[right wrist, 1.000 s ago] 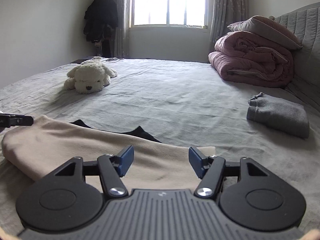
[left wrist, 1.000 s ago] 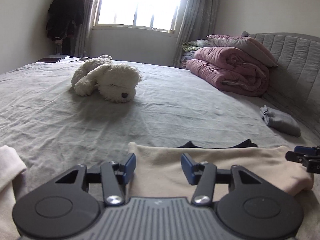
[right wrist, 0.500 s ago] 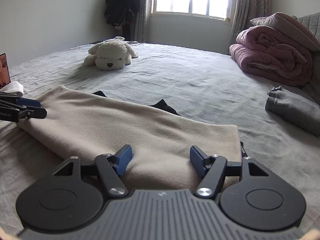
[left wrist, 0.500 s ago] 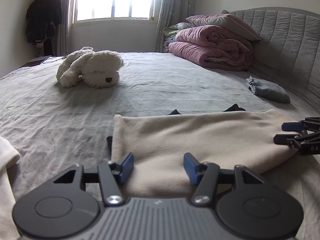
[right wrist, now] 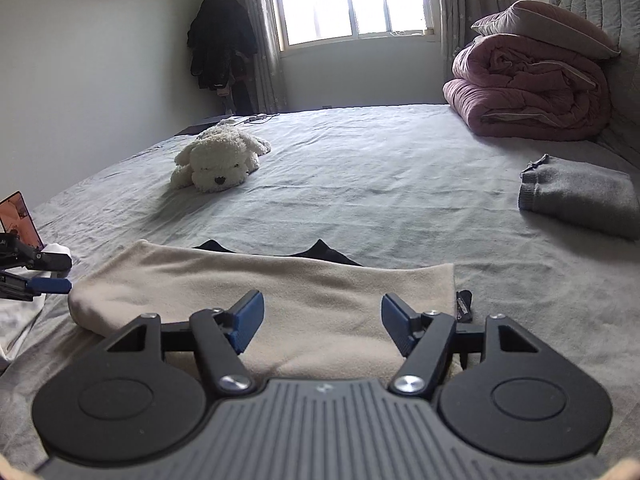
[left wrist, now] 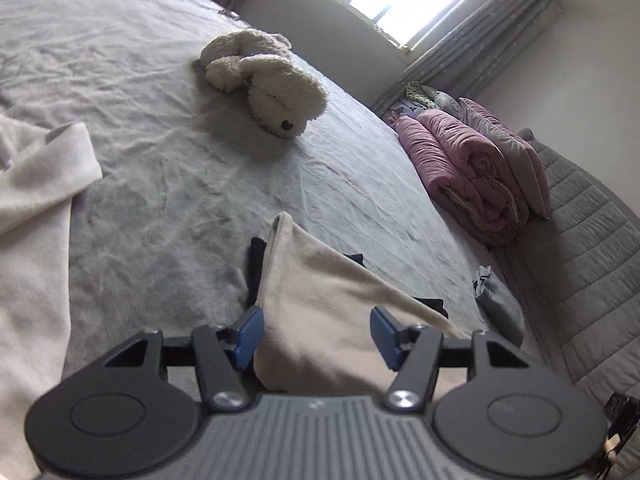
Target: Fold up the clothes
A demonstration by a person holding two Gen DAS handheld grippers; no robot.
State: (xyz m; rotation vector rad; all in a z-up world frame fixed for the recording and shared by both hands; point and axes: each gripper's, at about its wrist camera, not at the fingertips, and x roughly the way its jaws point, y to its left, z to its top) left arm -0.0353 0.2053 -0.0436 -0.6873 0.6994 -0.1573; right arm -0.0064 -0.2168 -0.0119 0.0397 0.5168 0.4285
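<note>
While the beige cloth [right wrist: 256, 292] lies folded once across the near part of the bed [right wrist: 380, 184], we hold both claws over it with nothing yet gripped. Our right claw [right wrist: 322, 320] stands with its blue pads wide apart above the cloth's right half, near the squared right edge. Our left claw [left wrist: 316, 338], tilted hard to one side, is likewise spread open over the cloth's left end; in the right view we see its tips [right wrist: 48, 276] just beside the rounded left edge, touching or not we cannot tell. A black garment [right wrist: 320, 250] peeks out from under the far edge of the cloth, two points showing. We judge the job partly done: the cloth looks doubled into a long band, and at least one more fold, end to end, seems left before it matches the grey folded piece [right wrist: 580, 196] resting to the right near the headboard. A white garment [left wrist: 36, 184] sprawls unfolded at the left and, in our view, waits its turn. A plush dog [right wrist: 220, 158] lies farther up the bed, and a rolled pink quilt [right wrist: 532, 92] sits against the headboard, both well apart from the work.
</note>
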